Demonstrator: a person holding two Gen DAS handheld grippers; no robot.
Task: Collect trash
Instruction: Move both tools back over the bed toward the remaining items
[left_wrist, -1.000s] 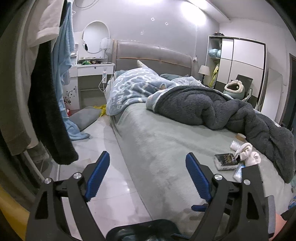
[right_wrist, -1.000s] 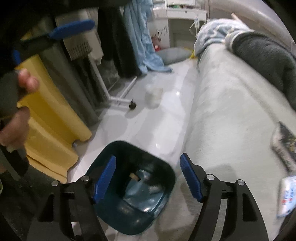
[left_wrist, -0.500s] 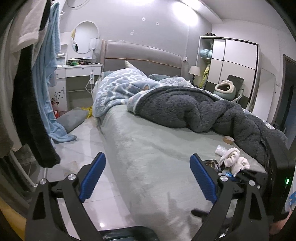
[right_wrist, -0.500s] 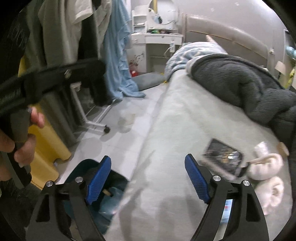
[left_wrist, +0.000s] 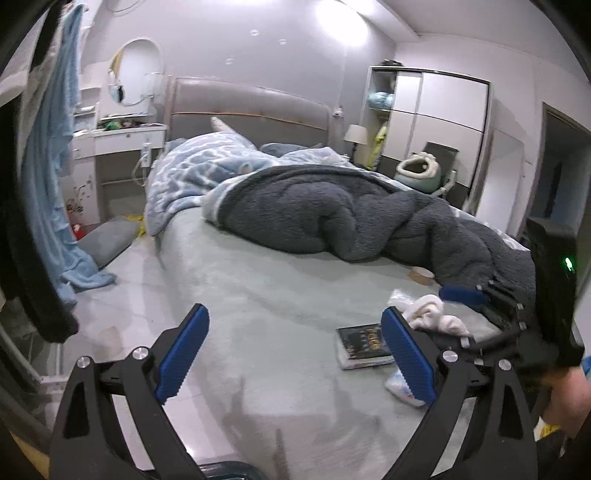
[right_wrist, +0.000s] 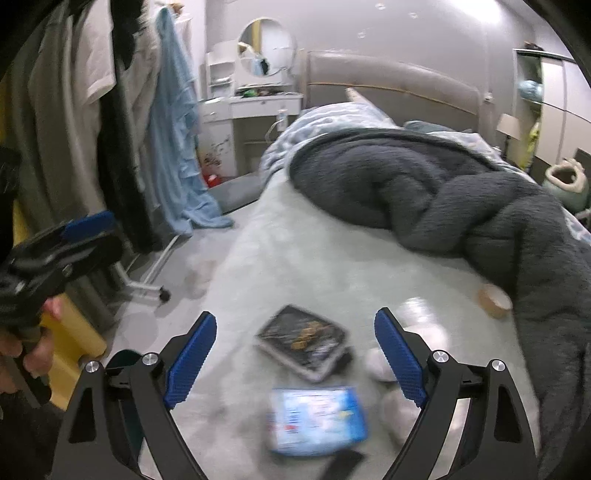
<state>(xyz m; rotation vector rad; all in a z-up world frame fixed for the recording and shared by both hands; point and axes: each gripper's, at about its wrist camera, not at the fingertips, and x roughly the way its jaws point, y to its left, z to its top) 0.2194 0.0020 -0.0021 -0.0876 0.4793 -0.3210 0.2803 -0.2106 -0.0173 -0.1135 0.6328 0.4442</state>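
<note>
On the pale green bed (right_wrist: 314, 266) lie a dark foil packet (right_wrist: 303, 341), a blue and white wrapper (right_wrist: 317, 419), white socks (right_wrist: 391, 387) and a tape roll (right_wrist: 493, 300). My right gripper (right_wrist: 295, 360) is open and empty, just above the packet and wrapper. My left gripper (left_wrist: 295, 350) is open and empty over the bed's near edge; the packet (left_wrist: 364, 345), the wrapper (left_wrist: 400, 387) and the socks (left_wrist: 432, 314) lie to its right. The dark teal bin (right_wrist: 123, 363) stands on the floor at the lower left, mostly hidden.
A dark grey blanket (left_wrist: 351, 218) and a blue quilt (left_wrist: 199, 173) cover the far half of the bed. Clothes hang on a wheeled rack (right_wrist: 110, 122) at left. A yellow box (right_wrist: 74, 328) stands beside the bin. A white dresser (left_wrist: 118, 147) and a wardrobe (left_wrist: 436, 122) line the walls.
My right gripper swung from above the bin up and right over the bed, and now hovers over the packet and wrapper. My left gripper rose and turned right, bringing the bed litter into view.
</note>
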